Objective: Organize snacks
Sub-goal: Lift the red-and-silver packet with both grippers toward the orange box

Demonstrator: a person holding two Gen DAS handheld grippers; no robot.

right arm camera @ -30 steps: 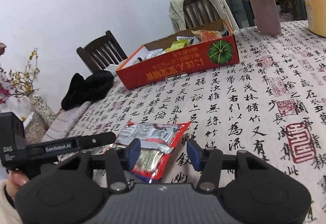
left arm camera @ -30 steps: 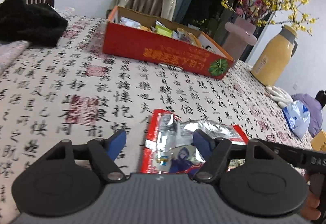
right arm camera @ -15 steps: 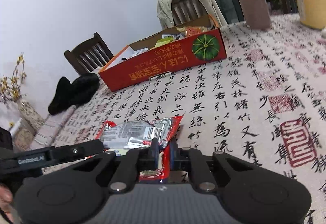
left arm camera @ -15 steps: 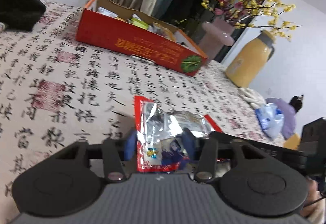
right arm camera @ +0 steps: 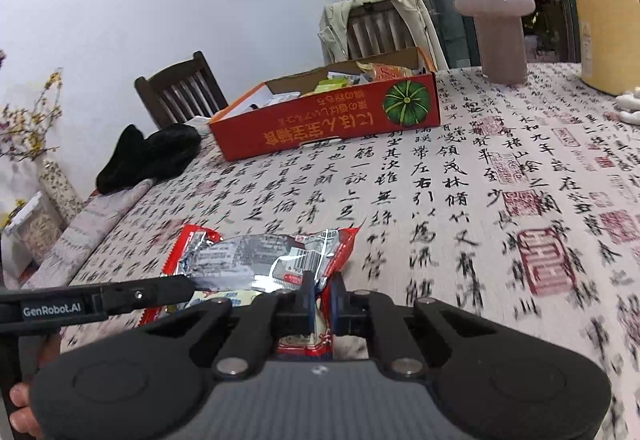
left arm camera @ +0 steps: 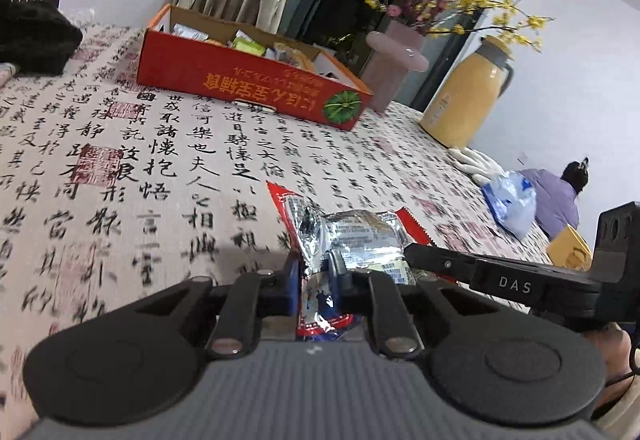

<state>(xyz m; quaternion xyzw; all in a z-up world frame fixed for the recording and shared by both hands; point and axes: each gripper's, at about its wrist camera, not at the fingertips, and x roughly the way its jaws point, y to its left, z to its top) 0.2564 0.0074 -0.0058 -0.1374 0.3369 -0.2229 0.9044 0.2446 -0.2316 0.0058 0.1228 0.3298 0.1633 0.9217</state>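
A red and silver snack packet lies crumpled on the calligraphy tablecloth just in front of both grippers. My left gripper is shut on its near left edge. My right gripper is shut on the near right edge of the same packet. The right gripper's body shows in the left wrist view, and the left gripper's body in the right wrist view. A red open cardboard box with several snacks inside stands farther back; it also shows in the right wrist view.
A pink vase with flowers and a yellow thermos stand beyond the box. Black cloth lies at the far left. A blue plastic bag lies at the table's right. Chairs stand around the table.
Both grippers went from open to shut on the snack packet's near edges. The packet is now crumpled up between them, and both views have shifted closer to it.
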